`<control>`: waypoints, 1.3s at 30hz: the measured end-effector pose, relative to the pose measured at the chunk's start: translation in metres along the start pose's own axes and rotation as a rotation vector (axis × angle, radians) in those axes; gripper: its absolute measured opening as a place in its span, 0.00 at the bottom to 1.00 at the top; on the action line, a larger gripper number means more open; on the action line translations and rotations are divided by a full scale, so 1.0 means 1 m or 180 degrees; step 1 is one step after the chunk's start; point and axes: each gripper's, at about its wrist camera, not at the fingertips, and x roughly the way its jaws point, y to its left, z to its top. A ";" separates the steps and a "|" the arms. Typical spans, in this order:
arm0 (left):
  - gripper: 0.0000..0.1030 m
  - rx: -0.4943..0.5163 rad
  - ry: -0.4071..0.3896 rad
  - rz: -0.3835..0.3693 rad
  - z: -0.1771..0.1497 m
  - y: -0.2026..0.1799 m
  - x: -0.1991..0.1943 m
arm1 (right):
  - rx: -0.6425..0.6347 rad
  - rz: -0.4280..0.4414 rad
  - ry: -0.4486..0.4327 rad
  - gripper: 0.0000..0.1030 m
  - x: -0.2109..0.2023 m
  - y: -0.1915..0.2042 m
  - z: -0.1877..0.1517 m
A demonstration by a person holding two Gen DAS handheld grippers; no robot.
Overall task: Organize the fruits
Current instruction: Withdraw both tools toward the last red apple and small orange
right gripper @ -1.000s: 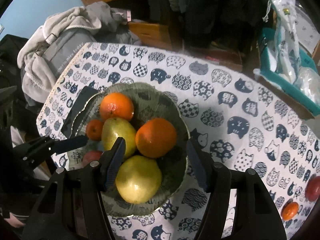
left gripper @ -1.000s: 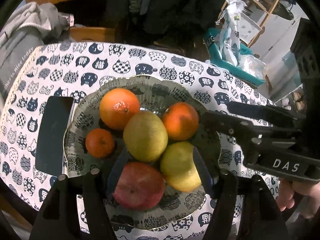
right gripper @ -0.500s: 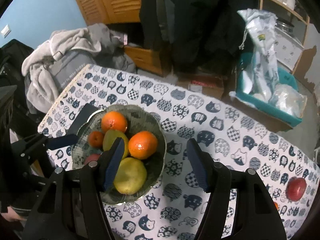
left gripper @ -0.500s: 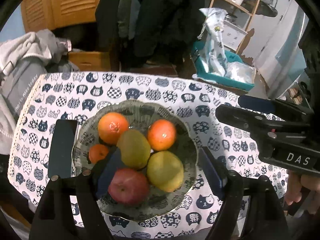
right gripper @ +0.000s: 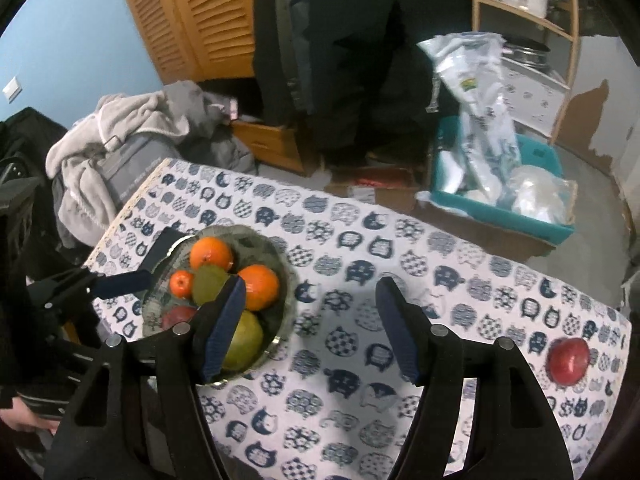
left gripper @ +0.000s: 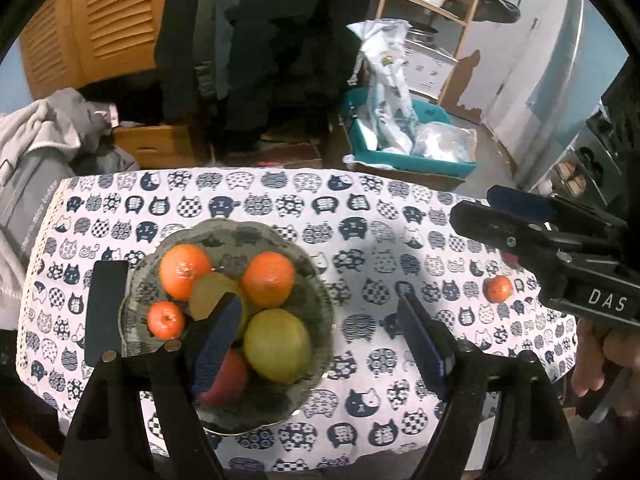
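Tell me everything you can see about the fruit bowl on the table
The bowl is a shallow, round dish with a wavy, scalloped rim, looking like translucent grey-green glass, so the cat-print tablecloth shows through. It sits upright near the table's left end, its left edge overlapping a flat dark rectangular object. It holds two large oranges, a small mandarin, two yellow-green fruits and a red one, piled touching. Neither tool touches it.

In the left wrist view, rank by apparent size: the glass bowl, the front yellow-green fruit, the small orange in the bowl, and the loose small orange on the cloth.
1. Bowl
2. Yellow-green fruit
3. Small orange in the bowl
4. Loose orange, nearly alike and farther off, so unsure.
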 end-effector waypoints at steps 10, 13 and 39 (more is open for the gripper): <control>0.83 0.0217 0.0054 -0.0108 0.000 -0.046 0.006 | 0.0140 -0.0236 -0.0117 0.79 -0.034 -0.048 -0.021; 0.83 0.0257 0.0084 -0.0146 0.001 -0.059 0.008 | 0.0204 -0.0273 -0.0143 0.79 -0.043 -0.063 -0.027; 0.83 0.0836 0.0230 -0.0150 0.014 -0.188 0.047 | 0.0880 -0.0755 -0.0069 0.80 -0.086 -0.199 -0.094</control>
